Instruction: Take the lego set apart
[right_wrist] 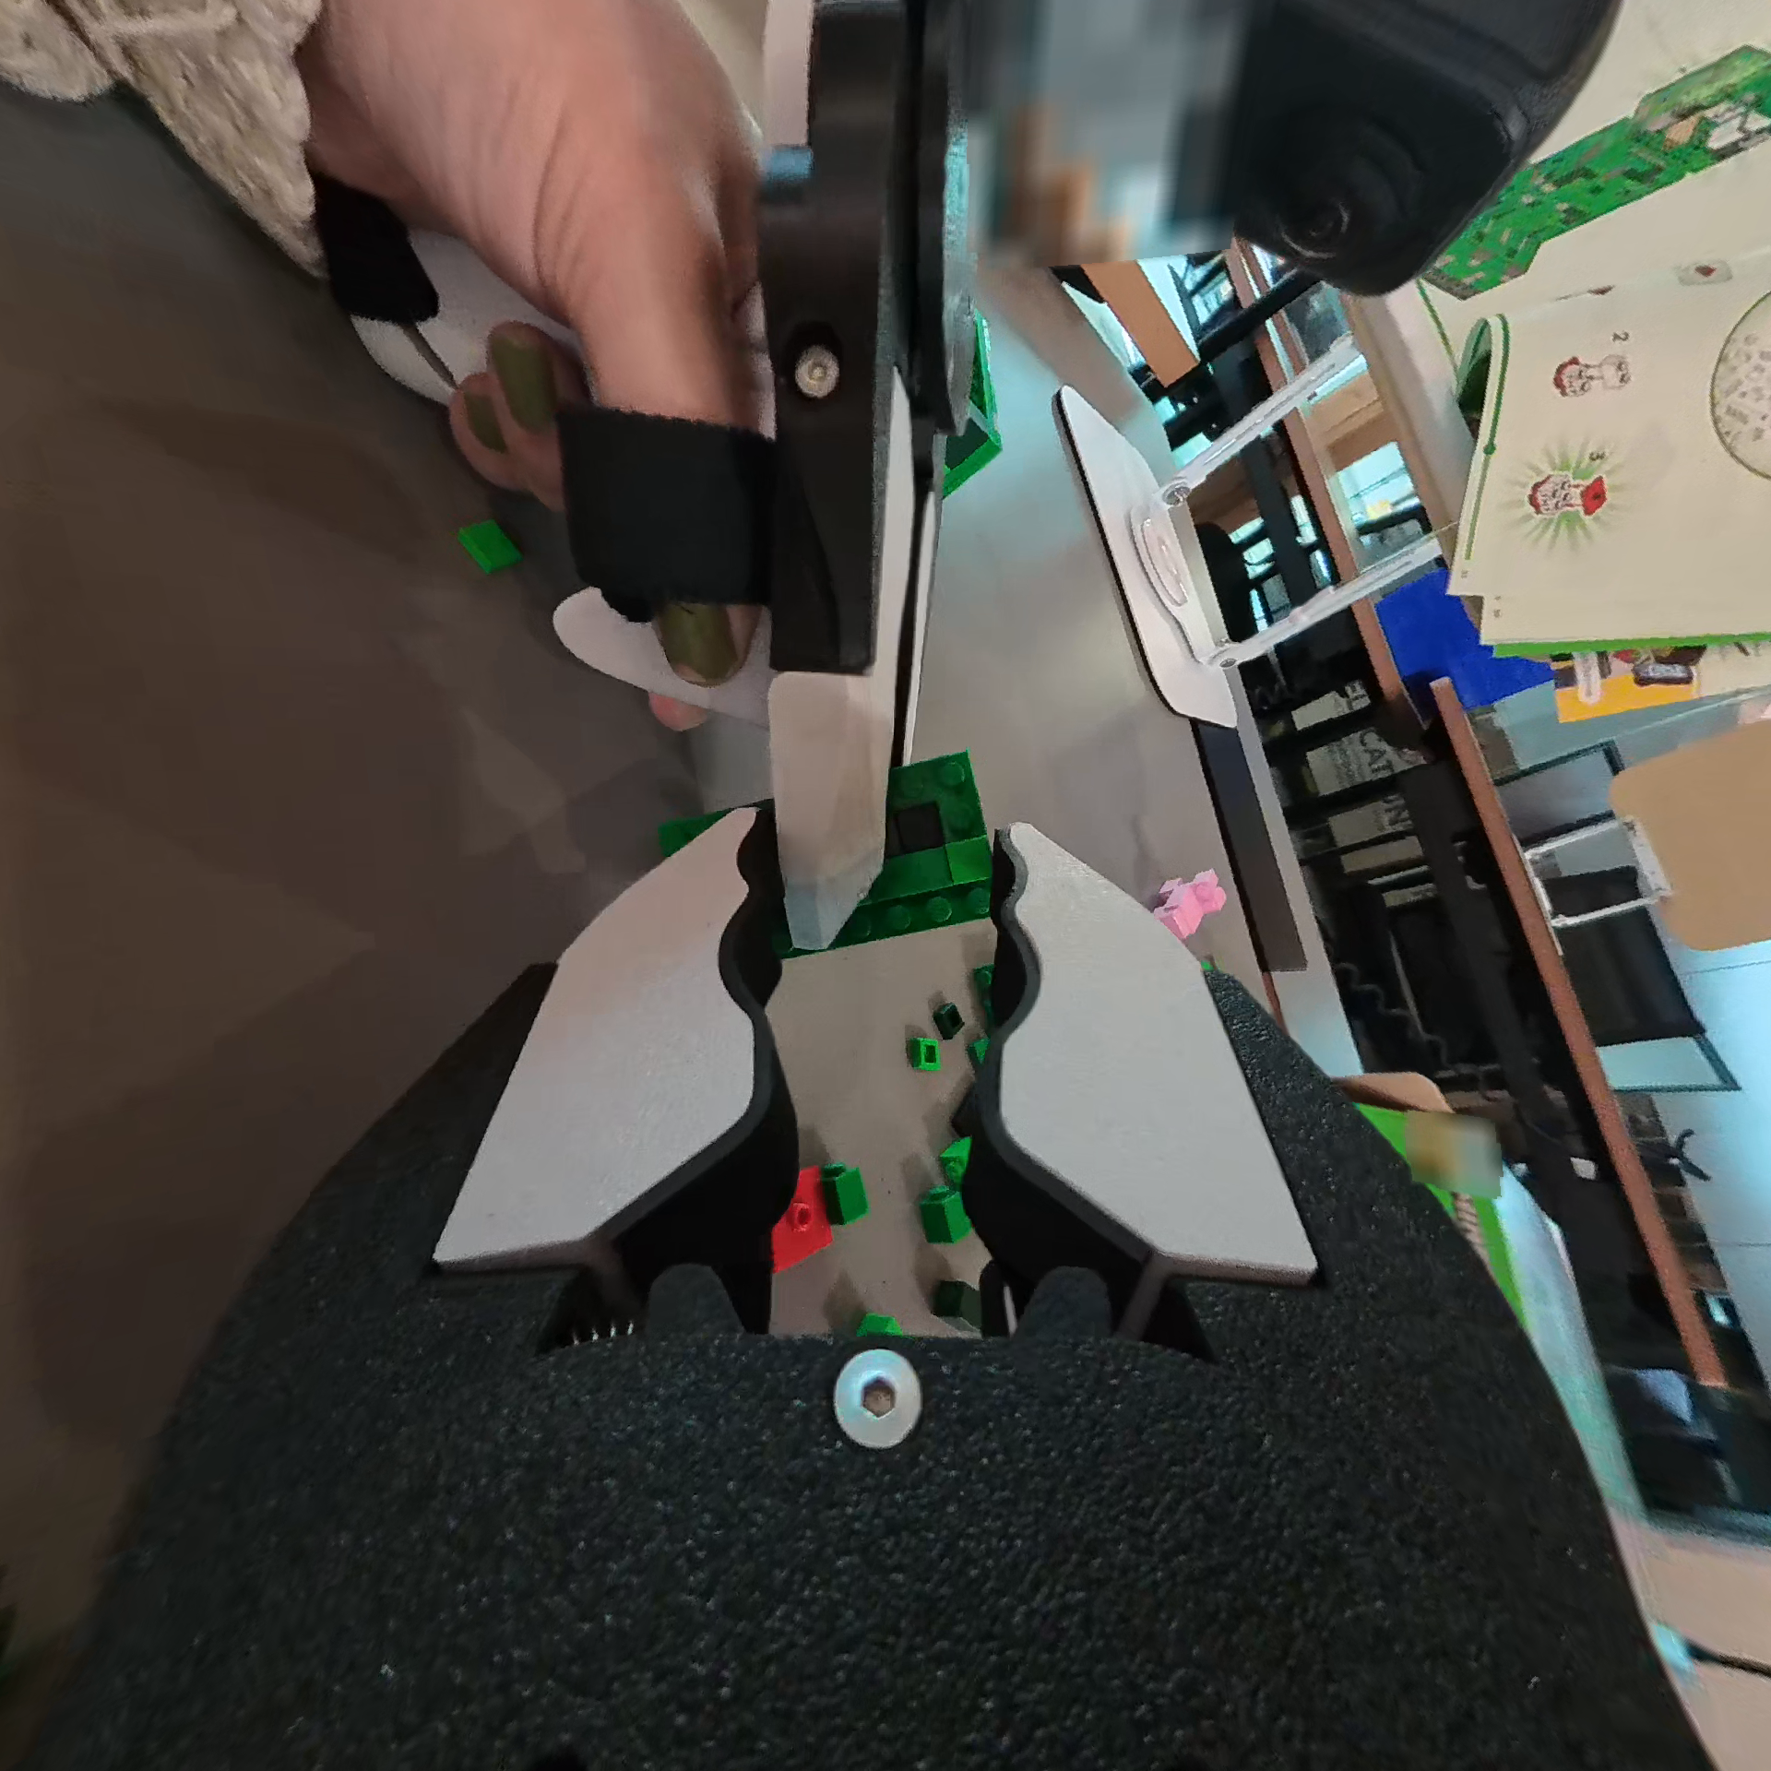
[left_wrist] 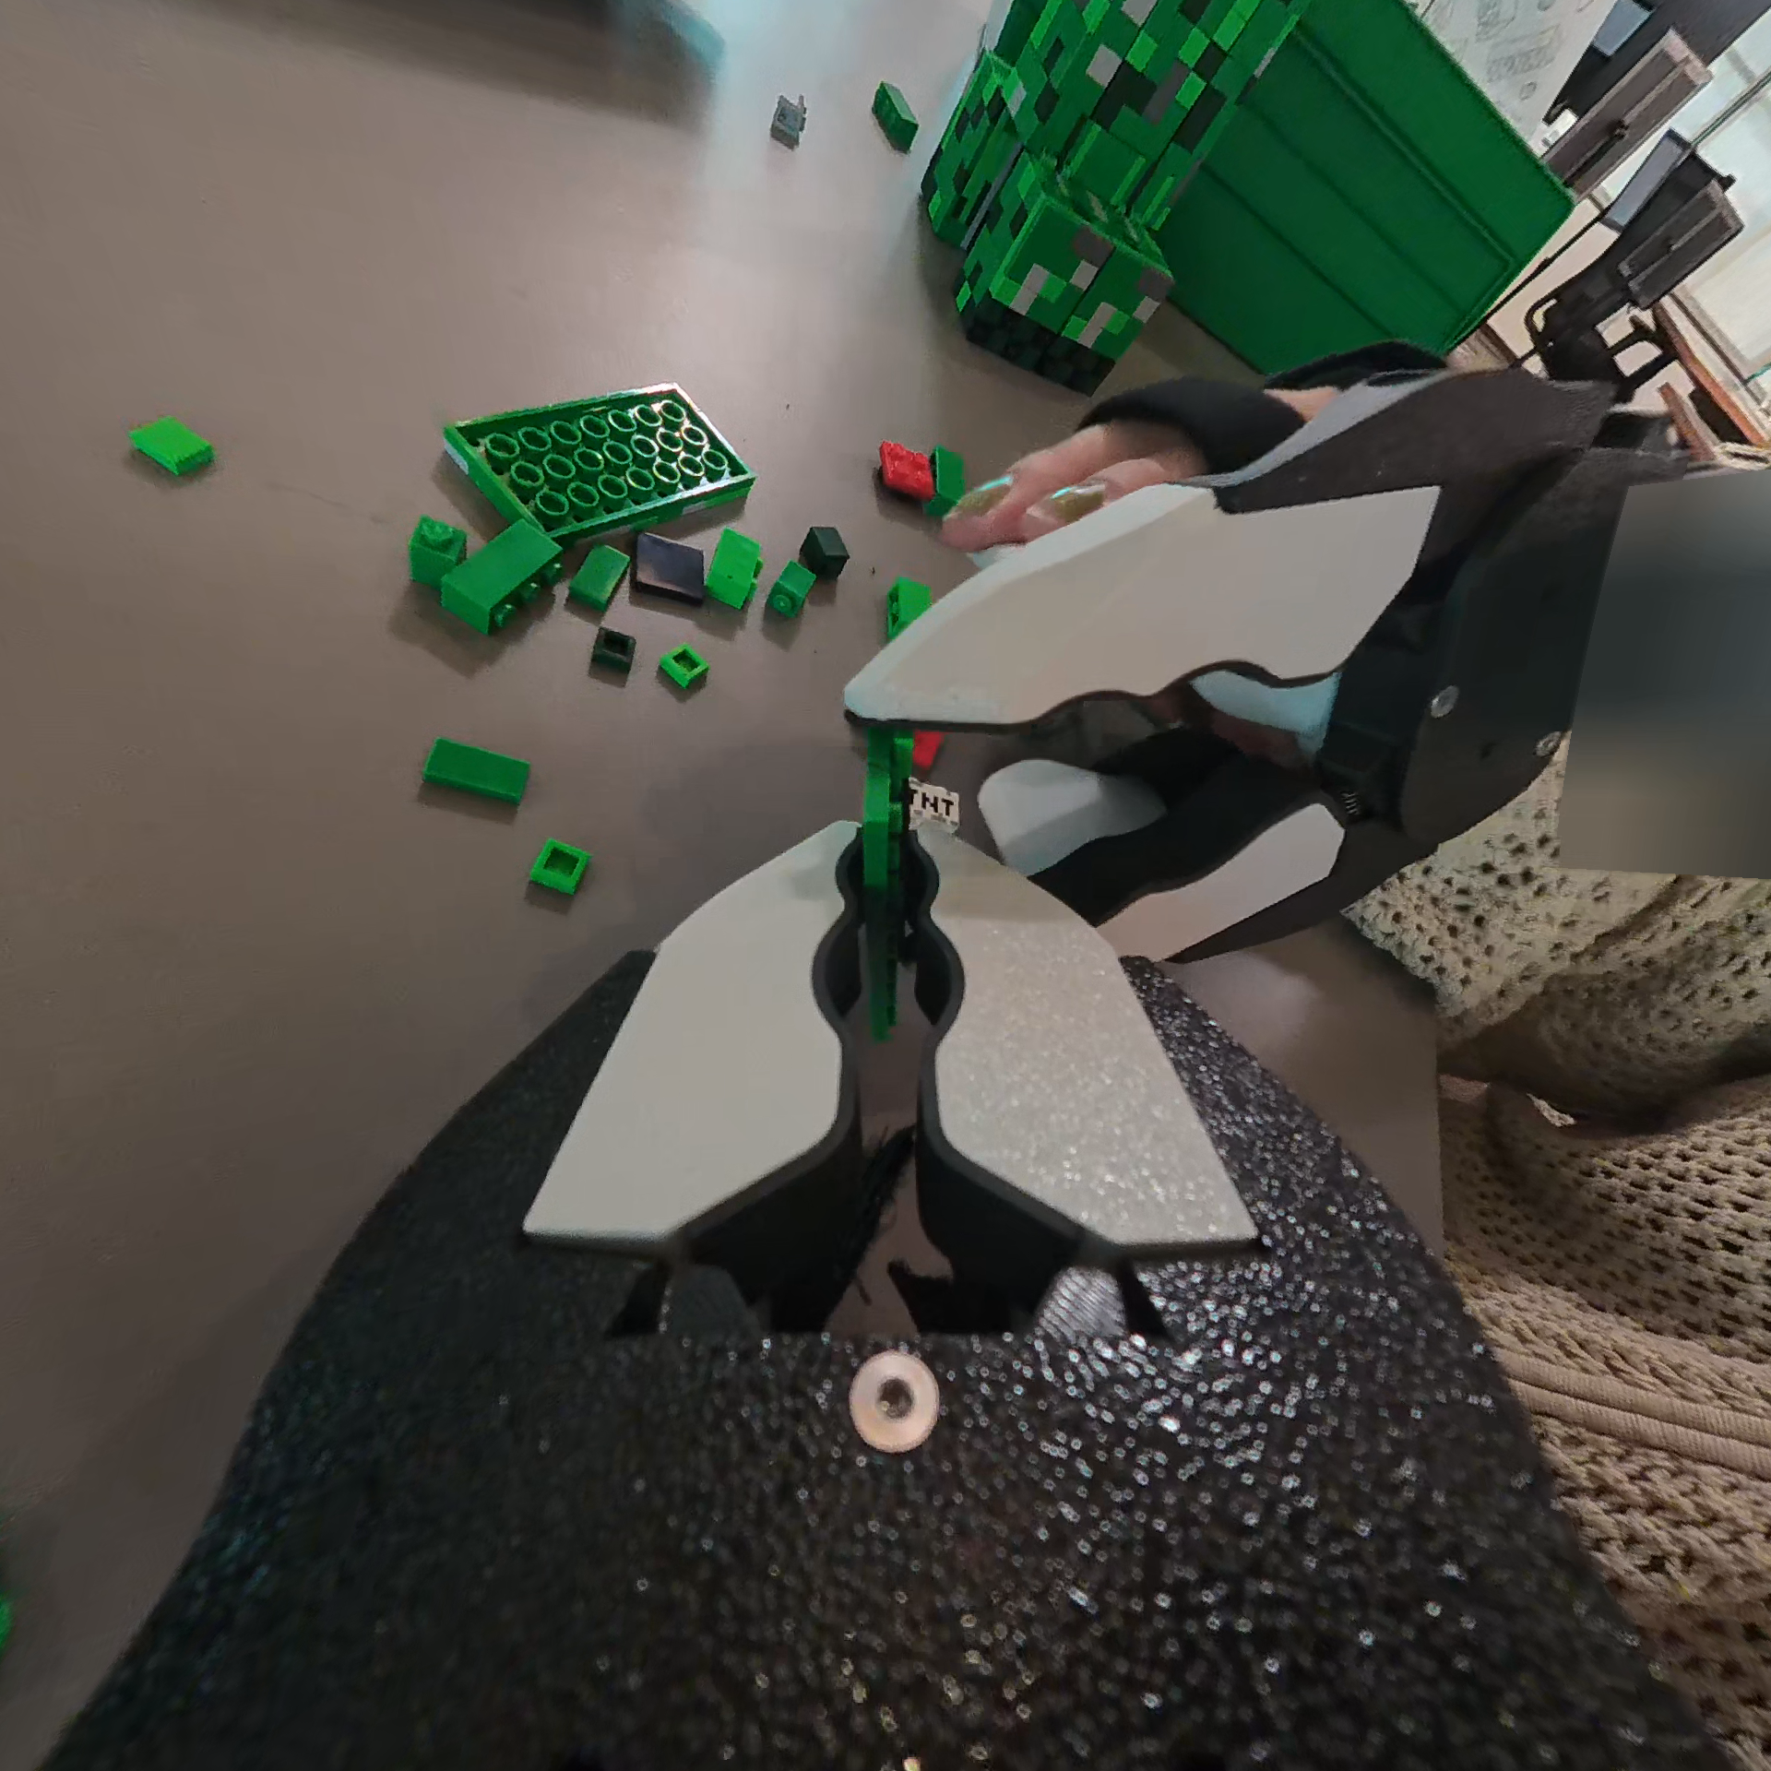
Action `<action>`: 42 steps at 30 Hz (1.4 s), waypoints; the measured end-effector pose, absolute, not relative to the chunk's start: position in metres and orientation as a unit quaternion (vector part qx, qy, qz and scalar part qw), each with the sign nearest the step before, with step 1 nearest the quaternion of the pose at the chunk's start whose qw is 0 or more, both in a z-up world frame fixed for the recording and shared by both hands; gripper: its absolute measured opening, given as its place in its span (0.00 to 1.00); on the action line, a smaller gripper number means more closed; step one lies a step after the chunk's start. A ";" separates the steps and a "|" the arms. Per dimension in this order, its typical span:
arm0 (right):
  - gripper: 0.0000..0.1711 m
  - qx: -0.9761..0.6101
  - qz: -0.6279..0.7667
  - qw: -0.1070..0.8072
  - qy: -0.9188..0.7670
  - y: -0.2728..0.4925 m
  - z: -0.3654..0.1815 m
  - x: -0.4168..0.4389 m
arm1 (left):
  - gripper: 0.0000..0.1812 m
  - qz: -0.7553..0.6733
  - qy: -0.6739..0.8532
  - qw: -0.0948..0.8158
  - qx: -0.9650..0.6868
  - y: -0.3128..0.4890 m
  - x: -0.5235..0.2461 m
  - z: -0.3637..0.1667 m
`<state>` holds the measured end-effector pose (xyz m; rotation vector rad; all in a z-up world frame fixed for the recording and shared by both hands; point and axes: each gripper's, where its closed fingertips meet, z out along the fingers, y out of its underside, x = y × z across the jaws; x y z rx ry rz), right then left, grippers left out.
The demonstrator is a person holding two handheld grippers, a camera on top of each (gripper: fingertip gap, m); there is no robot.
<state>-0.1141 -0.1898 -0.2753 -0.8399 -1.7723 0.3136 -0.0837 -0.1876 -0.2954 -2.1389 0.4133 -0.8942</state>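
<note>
**Green plate assembly pinched edge-on, half hidden between fingers**

The left tool (left_wrist: 886, 862) is pressed together on a thin green plate assembly (left_wrist: 882, 920), held upright; its lower part is hidden between the fingers. The right tool (right_wrist: 877, 867) is spread, its fingers either side of the same assembly (right_wrist: 934, 853), with the left tool's finger covering part of it. Loose green bricks (left_wrist: 613, 575) litter the tabletop (left_wrist: 287, 862), well apart from the green block figure (left_wrist: 1064, 192), which is cut off at the top.

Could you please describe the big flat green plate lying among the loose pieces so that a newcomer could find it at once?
Start from the tall green blocky figure at the far end of the brown table. Nearer the camera lies a scatter of small bricks; the green plate sits at its far edge. Only this piece is large, flat and upside down, showing rows of round tubes.
</note>
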 end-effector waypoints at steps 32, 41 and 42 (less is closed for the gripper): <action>0.19 -0.316 0.087 0.602 -0.728 -0.193 -0.264 -0.115 | 0.03 -0.413 0.089 0.430 -0.798 -0.176 -0.096 -0.276; 0.32 -0.345 0.102 0.579 -0.732 -0.179 -0.273 -0.112 | 0.03 -0.324 0.132 0.520 -0.779 -0.170 -0.106 -0.259; 0.32 -0.345 0.104 0.579 -0.731 -0.180 -0.272 -0.113 | 0.03 -0.301 0.142 0.532 -0.779 -0.169 -0.106 -0.258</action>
